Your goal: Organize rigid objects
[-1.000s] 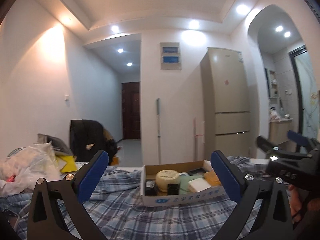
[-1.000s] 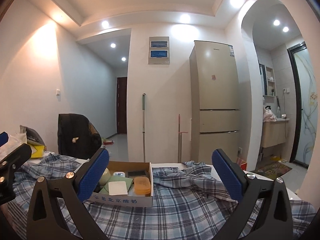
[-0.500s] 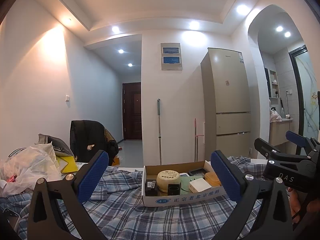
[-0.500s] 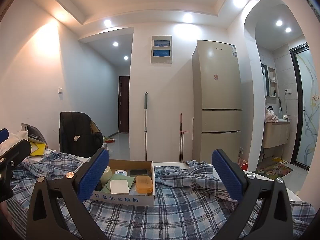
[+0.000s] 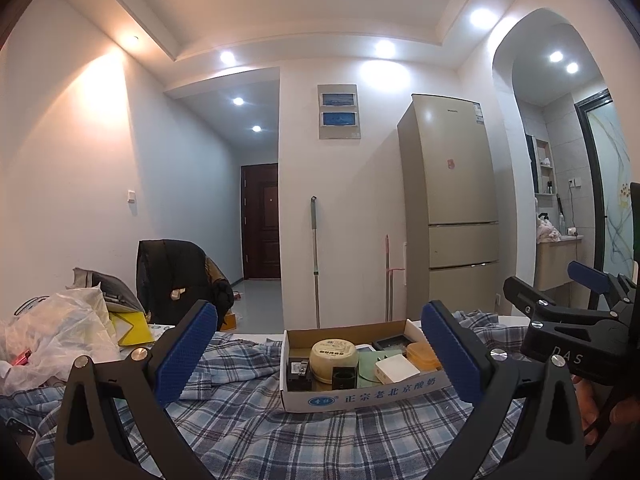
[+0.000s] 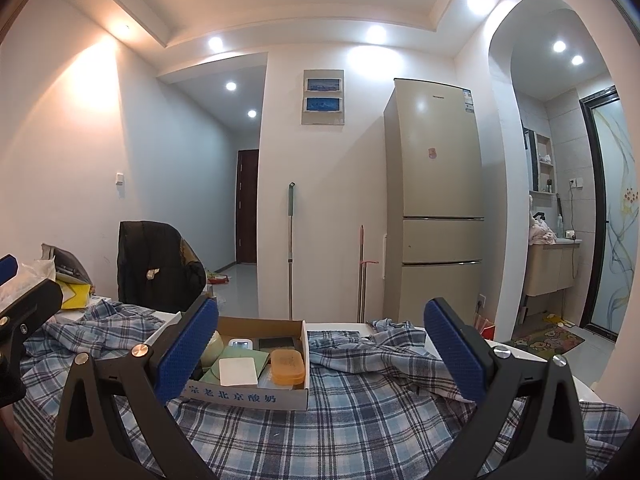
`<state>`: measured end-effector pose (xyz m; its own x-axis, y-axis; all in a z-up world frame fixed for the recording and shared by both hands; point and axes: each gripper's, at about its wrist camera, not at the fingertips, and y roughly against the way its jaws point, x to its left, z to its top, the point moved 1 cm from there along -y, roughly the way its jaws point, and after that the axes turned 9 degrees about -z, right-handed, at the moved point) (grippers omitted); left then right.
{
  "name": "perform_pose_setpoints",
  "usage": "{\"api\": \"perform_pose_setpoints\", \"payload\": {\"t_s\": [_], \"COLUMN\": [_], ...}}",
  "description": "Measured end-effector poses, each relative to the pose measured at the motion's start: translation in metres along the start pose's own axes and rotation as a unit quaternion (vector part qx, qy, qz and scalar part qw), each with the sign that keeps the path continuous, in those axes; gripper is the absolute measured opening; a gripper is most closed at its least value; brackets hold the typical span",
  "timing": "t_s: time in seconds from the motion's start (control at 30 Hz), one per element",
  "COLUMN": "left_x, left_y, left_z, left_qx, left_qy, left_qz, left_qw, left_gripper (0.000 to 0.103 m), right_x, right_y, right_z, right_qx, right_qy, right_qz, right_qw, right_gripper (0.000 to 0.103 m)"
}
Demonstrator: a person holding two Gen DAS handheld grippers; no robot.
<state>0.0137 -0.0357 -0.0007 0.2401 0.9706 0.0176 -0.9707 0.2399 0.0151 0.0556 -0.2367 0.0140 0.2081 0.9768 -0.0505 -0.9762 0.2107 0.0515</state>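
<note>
Both the left gripper (image 5: 319,350) and the right gripper (image 6: 321,348) hung released and empty above the plaid cloth (image 6: 360,420). The cardboard box (image 5: 360,394) sat on that cloth, holding a round tin (image 5: 334,360), a white block (image 6: 238,372) and an orange case (image 6: 286,365).

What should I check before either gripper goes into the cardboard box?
1. Left gripper open and holding nothing: ok.
2. Right gripper open and holding nothing: ok.
3. Cardboard box sitting flat on the plaid cloth: ok, though the cloth is rumpled around it.
4. Box top open for reaching in: ok.
5. Items separable: not ok; the round tin, white block and orange case are packed close.
6. Room between the two grippers: cannot tell; the right one shows at the edge of the left view.
</note>
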Motion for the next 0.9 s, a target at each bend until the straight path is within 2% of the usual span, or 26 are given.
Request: {"api": "perform_pose_setpoints", "payload": {"t_s": [0.9], "left_x": [-0.0006], "left_y": [-0.0028], "left_z": [-0.0027], "left_qx": [0.005], "left_qy": [0.003], "left_qz": [-0.001], "left_qw": [1.0], "left_gripper": [0.103], "right_x": [-0.0007], "right_y": [-0.0038], "right_z": [0.0024], "right_qx": [0.005], "right_qy": [0.003], "right_qz": [0.007], "right_qw": [1.0], "right_gripper": [0.103]}}
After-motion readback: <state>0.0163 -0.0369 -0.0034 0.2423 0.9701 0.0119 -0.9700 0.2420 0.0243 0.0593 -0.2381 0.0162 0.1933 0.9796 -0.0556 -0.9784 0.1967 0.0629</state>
